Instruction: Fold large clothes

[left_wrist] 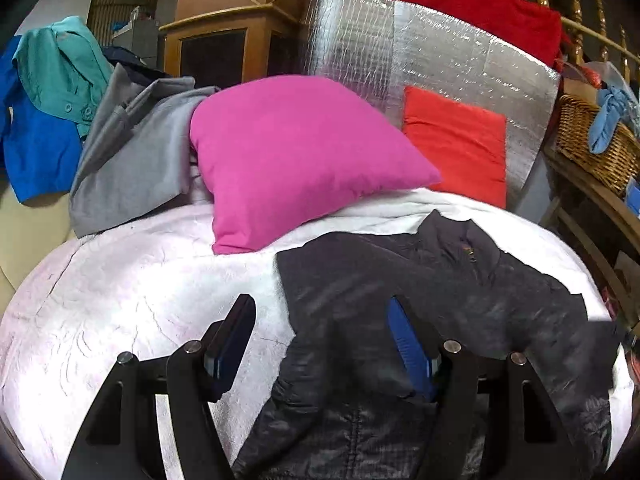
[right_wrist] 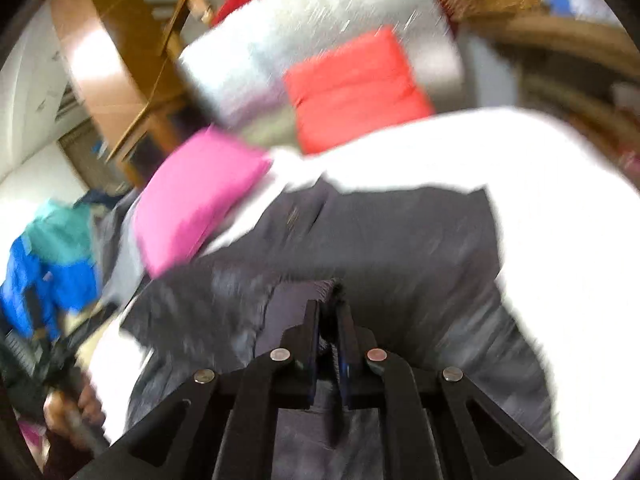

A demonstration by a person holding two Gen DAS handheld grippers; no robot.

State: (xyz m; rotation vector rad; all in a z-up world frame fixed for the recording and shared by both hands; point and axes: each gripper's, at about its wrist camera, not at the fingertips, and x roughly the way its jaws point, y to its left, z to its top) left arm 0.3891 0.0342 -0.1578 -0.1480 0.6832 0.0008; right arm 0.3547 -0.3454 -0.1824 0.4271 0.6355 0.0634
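A dark quilted jacket (left_wrist: 460, 300) lies spread on the white bed cover (left_wrist: 120, 300), collar toward the pillows. My left gripper (left_wrist: 320, 312) is open and empty, hovering over the jacket's left edge, one finger above the cover, the other above the jacket. In the blurred right wrist view, my right gripper (right_wrist: 328, 304) is shut on a bunched fold of the jacket (right_wrist: 360, 240) and holds it lifted off the white cover (right_wrist: 560, 200).
A pink pillow (left_wrist: 296, 160) and a red cushion (left_wrist: 456, 144) sit at the bed's head against a silver foil panel (left_wrist: 400, 52). Grey (left_wrist: 132, 160), teal and blue clothes (left_wrist: 40, 140) pile at left. A wicker basket (left_wrist: 592, 148) stands at right.
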